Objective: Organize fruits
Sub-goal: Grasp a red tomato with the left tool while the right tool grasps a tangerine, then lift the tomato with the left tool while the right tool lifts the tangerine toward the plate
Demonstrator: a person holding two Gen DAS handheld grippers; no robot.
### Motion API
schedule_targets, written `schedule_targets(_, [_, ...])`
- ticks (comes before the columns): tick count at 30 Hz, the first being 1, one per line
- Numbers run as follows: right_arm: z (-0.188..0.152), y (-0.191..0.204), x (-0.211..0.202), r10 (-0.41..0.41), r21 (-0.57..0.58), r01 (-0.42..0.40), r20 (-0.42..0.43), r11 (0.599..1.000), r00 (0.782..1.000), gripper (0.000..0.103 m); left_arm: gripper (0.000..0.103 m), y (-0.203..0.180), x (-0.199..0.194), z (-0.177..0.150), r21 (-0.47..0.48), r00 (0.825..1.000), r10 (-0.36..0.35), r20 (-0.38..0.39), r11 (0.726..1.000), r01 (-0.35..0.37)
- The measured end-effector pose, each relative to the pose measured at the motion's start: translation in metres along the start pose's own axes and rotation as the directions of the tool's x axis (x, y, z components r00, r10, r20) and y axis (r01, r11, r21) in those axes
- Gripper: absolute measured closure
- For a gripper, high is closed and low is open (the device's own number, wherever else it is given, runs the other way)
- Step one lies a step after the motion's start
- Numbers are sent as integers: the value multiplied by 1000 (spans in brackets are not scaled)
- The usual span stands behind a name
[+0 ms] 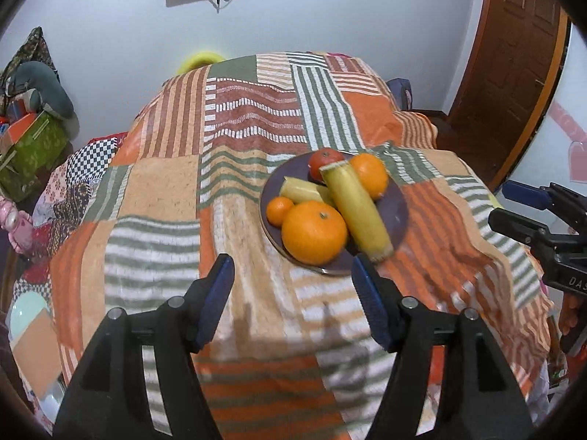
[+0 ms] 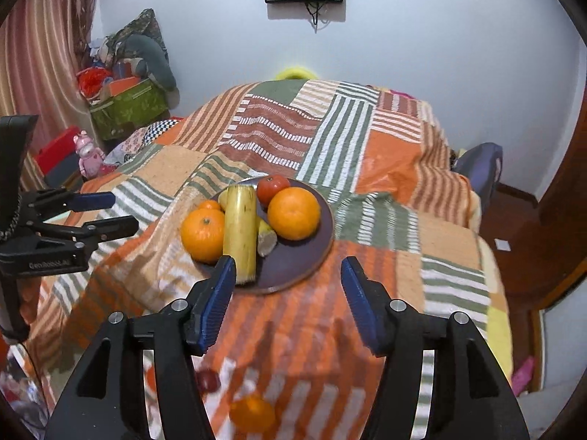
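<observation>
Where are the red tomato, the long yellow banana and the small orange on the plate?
red tomato (image 1: 324, 161): left wrist view, on its top.
long yellow banana (image 2: 240, 229): right wrist view, on its middle.
small orange (image 1: 279, 211): left wrist view, on its centre.

On the black plastic body of my left gripper (image 2: 91, 216), seen from the right wrist, small white lettering looks like "GenRobot.AI". On my right gripper (image 1: 528, 212), seen from the left wrist, only the white letters "DAS" show at the edge.
</observation>
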State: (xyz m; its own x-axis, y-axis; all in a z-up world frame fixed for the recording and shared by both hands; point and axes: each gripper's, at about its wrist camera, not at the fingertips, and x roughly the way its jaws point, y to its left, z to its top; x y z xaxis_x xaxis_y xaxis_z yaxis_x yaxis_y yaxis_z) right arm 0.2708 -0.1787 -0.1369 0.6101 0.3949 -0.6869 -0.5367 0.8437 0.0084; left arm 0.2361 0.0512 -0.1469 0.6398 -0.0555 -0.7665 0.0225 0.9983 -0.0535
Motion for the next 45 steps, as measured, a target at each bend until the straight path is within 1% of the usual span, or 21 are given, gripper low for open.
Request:
schedule_targets(3, [-11,0,-14,-6,5,6,7,1000,1000,41,37,-9,-11,-13,-4,1000,-12,-4,1000,12])
schedule_targets(5, [-20,0,-21,-5,18,4,8,1000,1000,39,37,-17,-15,-21,-10,999,-33,-14,999,33])
schedule_targets(8, [-30,4,-24,-4,23,4,-3,1000,1000,39,37,-28,-17,-31,-14,998,-64,-29,998,63])
schedule_targets(12, [-49,11,-26,-8,14,8,-22,1000,1000,39,37,-46,-17,-44,4,994,-97,-53,995,97])
schedule_targets(20, [-82,17,-13,22,27,-19,-99,999,995,39,37,-82,1,-71,35,981,-147,-127,988,152])
schedule_targets(25, [-95,15,-3,27,36,-23,-123,999,992,39,37,-86,14,-82,2,966,-188,-175,982,191])
schedule_targets(31, [-99,11,10,37,48,-31,-145,998,989,39,40,-94,24,-85,31,964,-178,-195,982,188])
schedule_targets(33, [-102,11,15,59,58,-50,-159,997,985,41,44,-94,30,-85,26,961,-182,-206,981,192])
schedule_targets(34, [-103,11,17,67,61,-58,-167,996,984,45,45,-94,32,-86,23,959,-184,-213,981,194])
schedule_targets(36, [-105,12,21,69,59,-60,-175,996,982,47,52,-95,39,-88,17,955,-192,-228,979,201])
schedule_targets(38, [-105,13,22,70,52,-62,-173,997,982,49,55,-94,41,-89,0,949,-213,-233,976,219])
schedule_targets(39, [-104,13,23,72,51,-64,-173,997,982,50,56,-94,42,-89,1,950,-212,-230,976,218])
schedule_targets(42, [-104,14,25,87,45,-81,-176,996,981,59,56,-97,41,-88,15,952,-206,-225,977,214])
schedule_targets(43, [-103,15,24,106,41,-100,-177,994,979,67,56,-97,40,-88,18,953,-206,-223,976,215])
schedule_targets(45, [-102,18,25,102,33,-97,-178,995,979,68,57,-96,39,-88,17,952,-207,-224,976,216])
